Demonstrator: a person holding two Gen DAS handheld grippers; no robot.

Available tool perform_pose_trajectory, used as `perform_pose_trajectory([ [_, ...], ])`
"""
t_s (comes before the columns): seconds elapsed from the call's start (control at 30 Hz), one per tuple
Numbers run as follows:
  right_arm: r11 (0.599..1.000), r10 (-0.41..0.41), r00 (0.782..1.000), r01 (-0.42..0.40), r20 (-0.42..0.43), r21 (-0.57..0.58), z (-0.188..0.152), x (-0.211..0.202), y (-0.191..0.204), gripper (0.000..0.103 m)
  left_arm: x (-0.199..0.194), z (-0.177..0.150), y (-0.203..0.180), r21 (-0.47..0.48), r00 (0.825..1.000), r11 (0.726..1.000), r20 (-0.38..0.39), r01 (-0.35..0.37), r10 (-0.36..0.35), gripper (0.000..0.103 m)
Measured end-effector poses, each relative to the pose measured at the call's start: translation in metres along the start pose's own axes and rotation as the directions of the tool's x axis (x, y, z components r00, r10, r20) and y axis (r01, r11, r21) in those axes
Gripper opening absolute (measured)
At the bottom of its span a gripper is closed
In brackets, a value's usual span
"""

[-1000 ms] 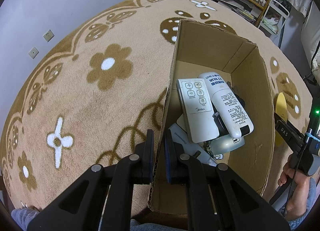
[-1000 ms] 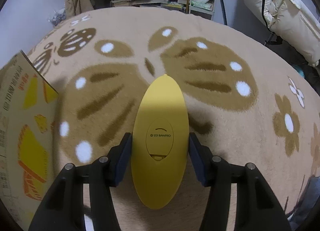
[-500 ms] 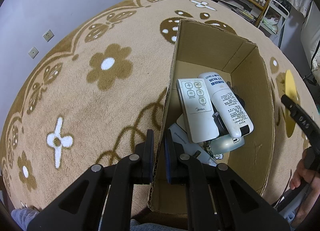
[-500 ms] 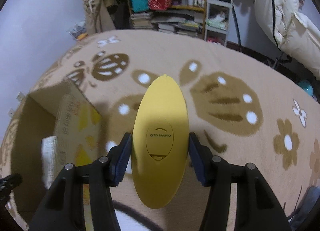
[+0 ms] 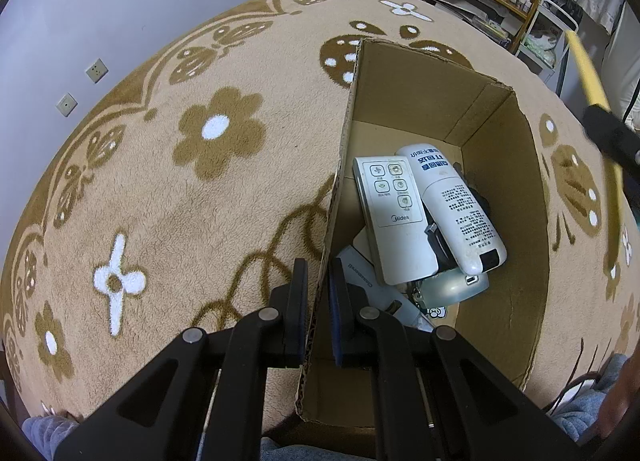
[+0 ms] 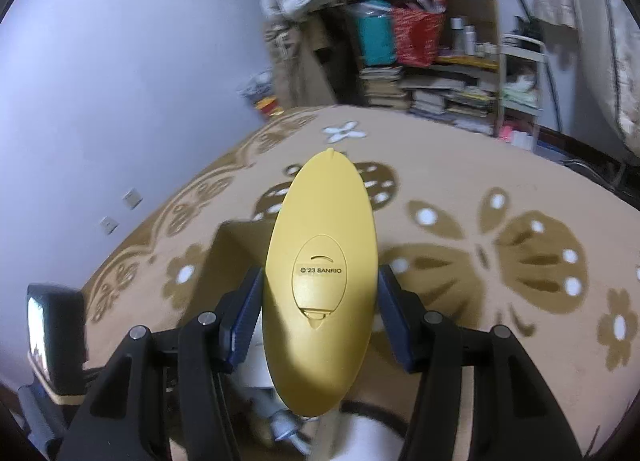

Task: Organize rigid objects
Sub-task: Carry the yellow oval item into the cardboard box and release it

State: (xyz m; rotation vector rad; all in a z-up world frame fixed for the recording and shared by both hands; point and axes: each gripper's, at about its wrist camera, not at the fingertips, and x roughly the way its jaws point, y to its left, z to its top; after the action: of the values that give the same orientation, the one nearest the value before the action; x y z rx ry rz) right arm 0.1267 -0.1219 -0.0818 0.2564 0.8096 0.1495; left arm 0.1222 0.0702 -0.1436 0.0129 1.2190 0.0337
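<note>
Yellow remote [image 6: 320,293], long axis pointing up-frame, gripped across its width by R gripper [image 6: 320,301], hangs over cardboard box [image 5: 400,73] at lower centre; L gripper [image 5: 318,301] pinches box wall.

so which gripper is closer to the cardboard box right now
Left. The left gripper is clamped on the cardboard box wall, one of its fingers outside and one inside. The right gripper holds the yellow oval remote above it, apart from it.
</note>
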Motion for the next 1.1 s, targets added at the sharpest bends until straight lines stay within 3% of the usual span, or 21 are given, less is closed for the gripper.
perform_pose_trajectory([
  [0.37,0.994,0.033,0.993,-0.045,-0.111,-0.102,-0.030,0.032,0.031,0.060,0.000,0.000,0.000,-0.001,1.000,1.000,0.000,0.002,-0.002,0.010],
  [0.7,0.996,0.014,0.985,-0.029,-0.169,-0.090,-0.040,0.041,0.025,0.060,-0.001,0.001,0.000,0.001,1.000,1.000,0.000,-0.001,0.001,0.010],
  [1.1,0.995,0.007,0.988,-0.021,-0.152,-0.094,-0.040,0.025,0.023,0.062,-0.002,0.001,0.000,0.014,1.000,1.000,0.011,-0.019,0.019,0.011],
])
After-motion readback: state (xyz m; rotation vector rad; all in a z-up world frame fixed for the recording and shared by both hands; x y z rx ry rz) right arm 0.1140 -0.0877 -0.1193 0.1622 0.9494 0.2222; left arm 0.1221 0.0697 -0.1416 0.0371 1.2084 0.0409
